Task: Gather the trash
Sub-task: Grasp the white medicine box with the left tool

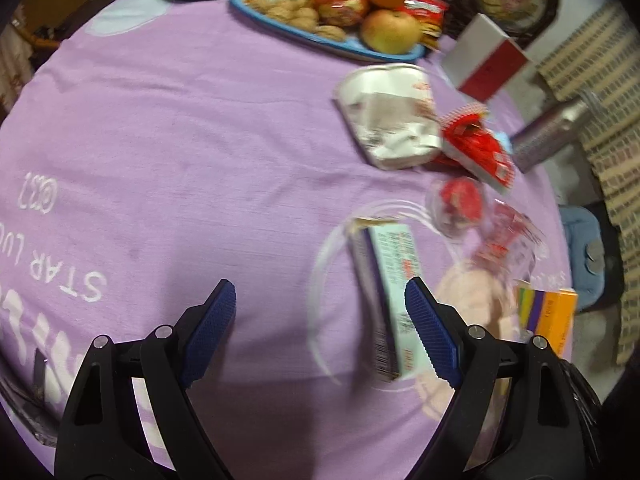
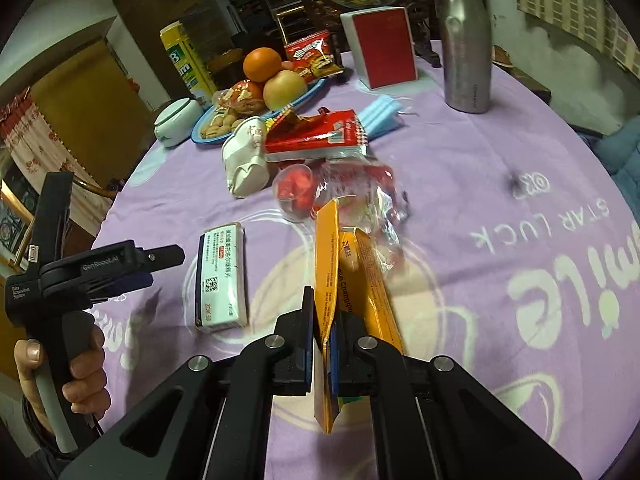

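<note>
The right gripper (image 2: 325, 320) has its jaws clamped on a flattened yellow carton (image 2: 326, 280), lifted above the counter (image 2: 480, 184). The left gripper (image 1: 320, 320) hangs with jaws wide apart and empty beside a pale-blue medicine box (image 1: 394, 280).

Left gripper (image 1: 320, 312) agape, right gripper (image 2: 323, 312) clamped — both angled down
</note>
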{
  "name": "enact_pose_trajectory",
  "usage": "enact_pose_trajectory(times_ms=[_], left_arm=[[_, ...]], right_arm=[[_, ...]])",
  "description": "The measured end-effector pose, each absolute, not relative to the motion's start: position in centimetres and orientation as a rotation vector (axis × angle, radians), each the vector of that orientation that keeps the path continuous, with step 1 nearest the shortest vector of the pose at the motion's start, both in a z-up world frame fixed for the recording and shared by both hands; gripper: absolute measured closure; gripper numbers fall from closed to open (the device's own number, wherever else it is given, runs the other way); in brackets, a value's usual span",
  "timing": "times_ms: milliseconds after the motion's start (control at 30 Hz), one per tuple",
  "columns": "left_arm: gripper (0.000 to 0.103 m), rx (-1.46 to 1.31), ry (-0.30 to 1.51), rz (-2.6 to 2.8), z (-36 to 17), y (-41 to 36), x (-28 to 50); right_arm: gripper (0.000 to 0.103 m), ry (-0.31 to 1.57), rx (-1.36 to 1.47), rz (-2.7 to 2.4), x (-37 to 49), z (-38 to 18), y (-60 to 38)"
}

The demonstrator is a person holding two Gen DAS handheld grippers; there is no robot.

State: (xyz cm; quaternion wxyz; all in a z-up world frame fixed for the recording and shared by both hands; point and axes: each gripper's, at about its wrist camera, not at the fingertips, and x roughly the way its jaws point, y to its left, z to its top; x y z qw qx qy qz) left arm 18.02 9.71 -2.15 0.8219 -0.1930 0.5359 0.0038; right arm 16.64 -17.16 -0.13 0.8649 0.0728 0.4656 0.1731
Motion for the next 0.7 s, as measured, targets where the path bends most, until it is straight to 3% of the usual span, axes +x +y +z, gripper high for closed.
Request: enact_pose_trajectory(times_ms=[300, 633, 700], left_arm=[[0.018, -0.356, 1.175, -0.065, -4.2, 5.6, 18.8], [0.02, -0.064, 1.117, 0.053, -5.1, 1.3, 19.1], [0.025, -0.019, 1.101, 0.062, -5.2, 0.8, 18.9]], right_arm=[[0.096, 0.962, 0.173, 0.372, 15.8, -0.4, -17.4], [0.095, 0.96, 0.174, 0.376, 15.3, -0.6, -17.0], [0.095, 0.96, 0.173, 0.372, 15.2, -0.6, -17.1]])
